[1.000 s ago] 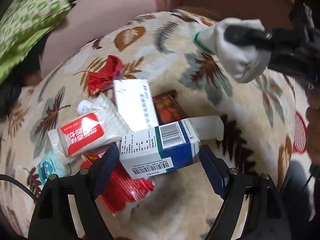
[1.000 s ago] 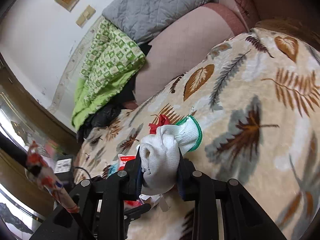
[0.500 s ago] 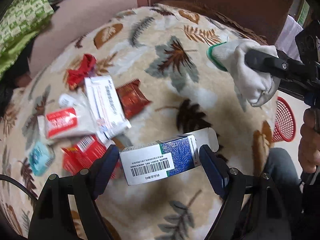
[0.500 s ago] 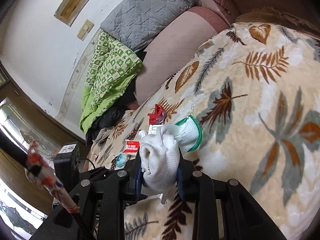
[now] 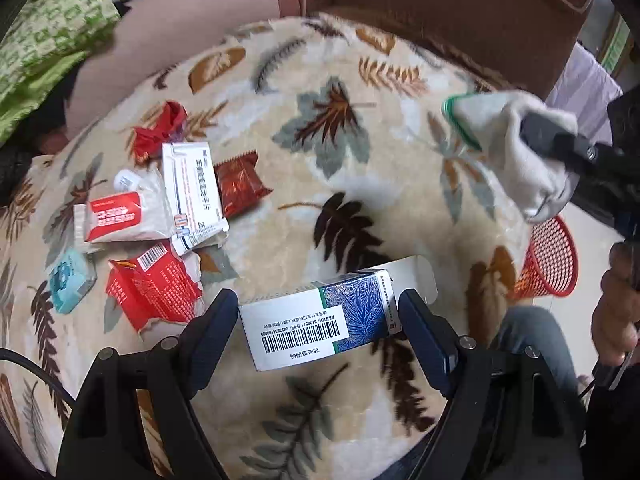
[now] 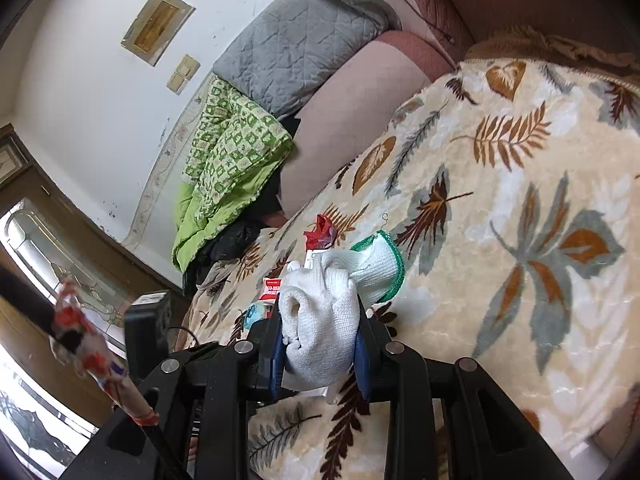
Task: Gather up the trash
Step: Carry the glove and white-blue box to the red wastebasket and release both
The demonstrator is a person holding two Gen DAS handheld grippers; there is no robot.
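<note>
My left gripper (image 5: 320, 312) is shut on a white and blue medicine box (image 5: 320, 322), held above the leaf-patterned blanket (image 5: 320, 184). My right gripper (image 6: 320, 340) is shut on a white knitted glove (image 6: 328, 320) with a green cuff; the same glove (image 5: 516, 148) shows at the right of the left wrist view. Loose trash lies on the blanket to the left: a red crumpled wrapper (image 5: 160, 130), a white sachet (image 5: 194, 192), a dark red snack pack (image 5: 240, 188), a red and white tissue pack (image 5: 120, 218), a torn red box (image 5: 154, 288) and a small blue packet (image 5: 70, 280).
A red mesh basket (image 5: 550, 260) stands on the floor past the blanket's right edge. A person's hand (image 5: 616, 312) grips the right tool. A green patterned quilt (image 6: 228, 160), a grey cushion (image 6: 296, 36) and a pink sofa arm (image 6: 352, 112) lie behind.
My left gripper has lifted the medicine box off the trash pile and carried it right. The right gripper with the glove has moved right too, nearer the red basket.
</note>
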